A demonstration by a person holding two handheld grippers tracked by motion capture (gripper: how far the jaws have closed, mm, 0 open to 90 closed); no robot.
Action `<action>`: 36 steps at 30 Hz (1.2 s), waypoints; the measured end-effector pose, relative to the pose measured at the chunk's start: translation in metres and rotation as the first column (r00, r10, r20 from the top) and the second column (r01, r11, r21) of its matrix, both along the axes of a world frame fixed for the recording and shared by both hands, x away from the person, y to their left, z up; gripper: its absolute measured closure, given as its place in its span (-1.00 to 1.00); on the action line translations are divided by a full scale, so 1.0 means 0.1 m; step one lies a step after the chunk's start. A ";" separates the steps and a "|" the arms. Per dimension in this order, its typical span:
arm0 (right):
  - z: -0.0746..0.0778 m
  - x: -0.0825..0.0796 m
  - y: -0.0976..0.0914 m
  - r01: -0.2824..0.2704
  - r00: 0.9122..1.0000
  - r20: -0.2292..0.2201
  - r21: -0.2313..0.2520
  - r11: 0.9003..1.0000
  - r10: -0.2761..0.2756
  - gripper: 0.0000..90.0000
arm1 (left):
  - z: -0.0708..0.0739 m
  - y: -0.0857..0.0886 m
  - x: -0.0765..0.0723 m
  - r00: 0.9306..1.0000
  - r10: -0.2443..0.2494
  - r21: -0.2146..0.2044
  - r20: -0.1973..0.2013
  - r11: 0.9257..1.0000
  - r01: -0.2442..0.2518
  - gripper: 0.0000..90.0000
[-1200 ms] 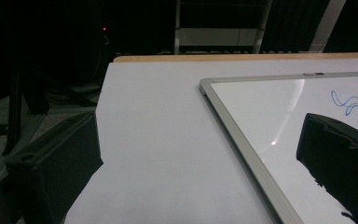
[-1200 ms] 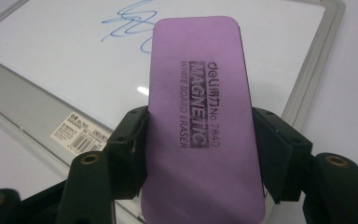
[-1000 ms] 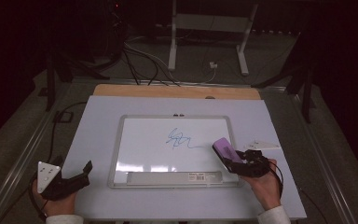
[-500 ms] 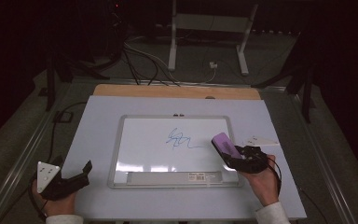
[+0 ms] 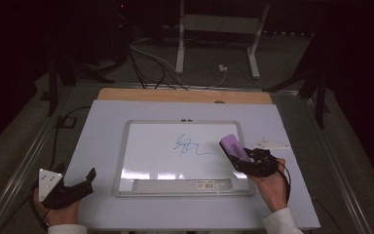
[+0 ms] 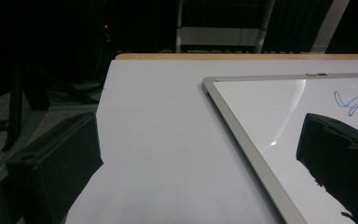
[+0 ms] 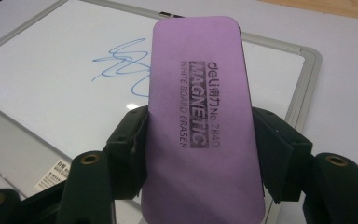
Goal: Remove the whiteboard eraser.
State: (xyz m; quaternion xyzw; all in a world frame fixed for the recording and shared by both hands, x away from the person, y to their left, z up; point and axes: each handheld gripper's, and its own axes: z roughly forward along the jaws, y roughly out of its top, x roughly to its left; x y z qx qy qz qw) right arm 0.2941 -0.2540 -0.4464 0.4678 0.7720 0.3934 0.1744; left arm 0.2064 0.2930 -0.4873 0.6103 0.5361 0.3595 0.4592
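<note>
Item: whiteboard eraser [image 7: 200, 121], purple, oblong with rounded corners, its flat face printed in dark letters "deli MAGNETIC WHITE BOARD ERASER No 7840". It was clamped by its long sides between the jaws of the right tool [image 5: 243, 157], pads pressed to both edges, and sat over the right-hand part of the whiteboard [image 5: 151, 156], just right of the scribble [image 5: 187, 145]; whether it touched the board could not be told.

Scribble: a blue looping pen mark near the middle of the board, trailing off toward the eraser.

Whiteboard: white, glossy, silver-framed with rounded corners, a grey strip with a small label along its near edge; it lay flat on the tabletop [image 5: 102, 122].

Left tool [image 5: 80, 184]: black, held in the left hand [image 5: 58, 214] at the near left corner of the tabletop, well apart from the board's frame, jaws spread wide with nothing between them.

Tabletop: pale white sheet over a wooden top, whose edge showed along the far side. A small white plate [image 5: 271, 144] lay right of the board.

Room: dark, grey floor, cables and a white metal stand [image 5: 219, 24] beyond the tabletop.
</note>
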 end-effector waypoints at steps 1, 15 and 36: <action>0.00 0.01 0.00 0.003 1.000 0.000 0.001 1.000 -0.003 -0.10 | 0.00 0.00 0.00 1.000 0.000 0.000 0.000 1.000 0.000 -0.99; -0.08 0.13 0.12 0.015 1.000 0.015 -0.034 0.999 -0.015 -0.10 | 0.00 0.00 0.00 1.000 0.000 0.001 -0.001 1.000 0.000 -0.99; -0.35 0.39 0.26 0.026 0.999 -0.038 -0.085 0.996 -0.029 -0.10 | -0.02 0.01 0.01 1.000 0.001 0.001 -0.007 1.000 -0.001 -0.99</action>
